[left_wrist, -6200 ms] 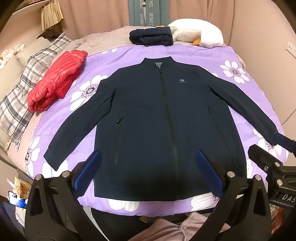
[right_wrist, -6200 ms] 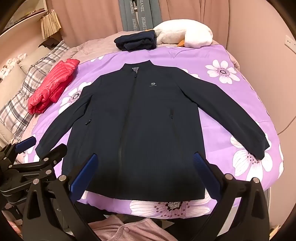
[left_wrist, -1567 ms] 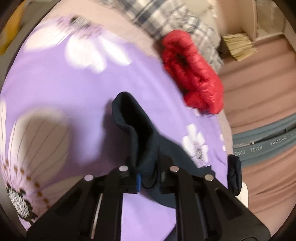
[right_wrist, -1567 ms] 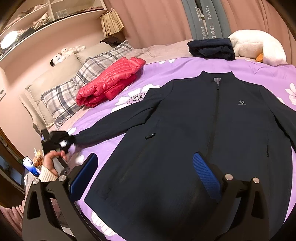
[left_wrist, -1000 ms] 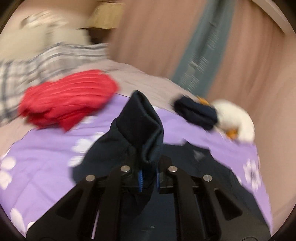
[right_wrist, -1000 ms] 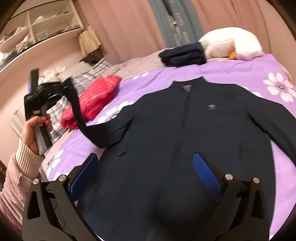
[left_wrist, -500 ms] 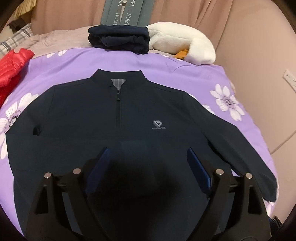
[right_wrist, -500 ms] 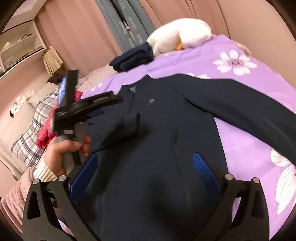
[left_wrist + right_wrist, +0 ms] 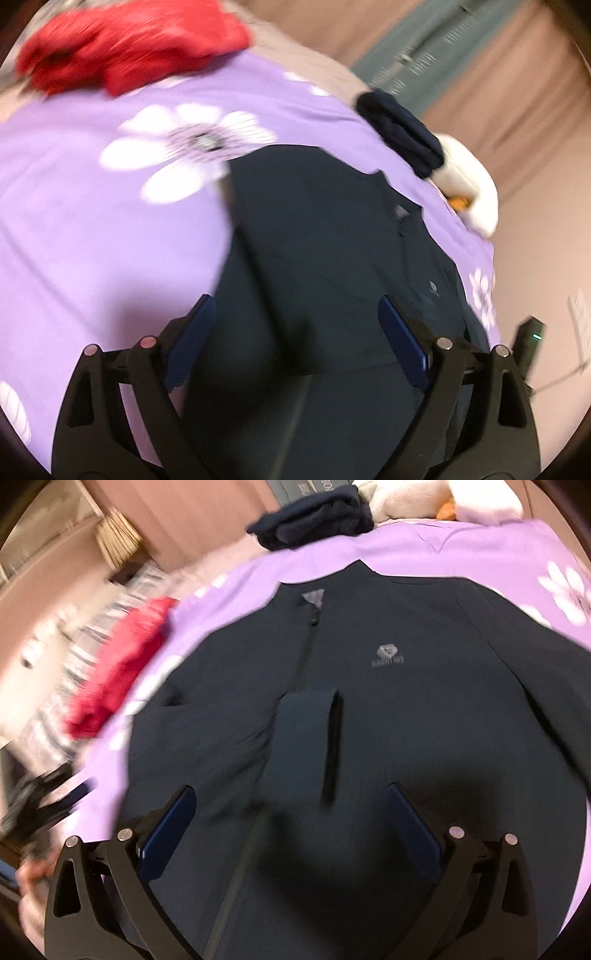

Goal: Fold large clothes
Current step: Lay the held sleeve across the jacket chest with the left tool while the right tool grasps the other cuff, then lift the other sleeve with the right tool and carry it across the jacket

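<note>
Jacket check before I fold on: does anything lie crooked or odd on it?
One sleeve is folded across the jacket front, its cuff by the zip below the logo, slanted rather than square. The other sleeve is still spread out. No damage visible.

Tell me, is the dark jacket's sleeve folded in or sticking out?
Folded in. One sleeve lies across the dark jacket, its cuff by the zipper. The other sleeve runs off the picture's edge: cannot tell.

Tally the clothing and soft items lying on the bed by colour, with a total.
Navy: 2, the spread jacket with one sleeve folded across its front, and a folded garment near the far edge.
Red: 1, a puffer jacket.
White: 1, a plush toy.
Total: 4
</note>
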A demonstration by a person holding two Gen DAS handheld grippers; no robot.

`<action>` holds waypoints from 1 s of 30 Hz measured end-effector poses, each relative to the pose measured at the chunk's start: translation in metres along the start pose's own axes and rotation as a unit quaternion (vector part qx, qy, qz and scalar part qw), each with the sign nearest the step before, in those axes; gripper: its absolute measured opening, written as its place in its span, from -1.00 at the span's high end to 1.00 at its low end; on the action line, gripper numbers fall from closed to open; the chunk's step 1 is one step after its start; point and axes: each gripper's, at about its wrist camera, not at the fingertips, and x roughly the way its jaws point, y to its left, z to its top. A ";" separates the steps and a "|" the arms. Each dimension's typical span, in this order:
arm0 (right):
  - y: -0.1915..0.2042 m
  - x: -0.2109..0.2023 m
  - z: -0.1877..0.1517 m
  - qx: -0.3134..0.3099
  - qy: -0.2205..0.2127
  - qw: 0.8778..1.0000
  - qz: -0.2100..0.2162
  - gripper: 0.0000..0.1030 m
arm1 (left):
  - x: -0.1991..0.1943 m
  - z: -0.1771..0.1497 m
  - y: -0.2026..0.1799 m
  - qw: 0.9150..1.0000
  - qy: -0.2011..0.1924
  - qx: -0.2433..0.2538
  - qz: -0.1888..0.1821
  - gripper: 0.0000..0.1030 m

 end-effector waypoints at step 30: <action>-0.085 -0.031 0.047 0.057 -0.024 0.992 -0.111 0.89 | 0.137 0.047 0.006 0.980 0.016 -0.176 -0.095 0.17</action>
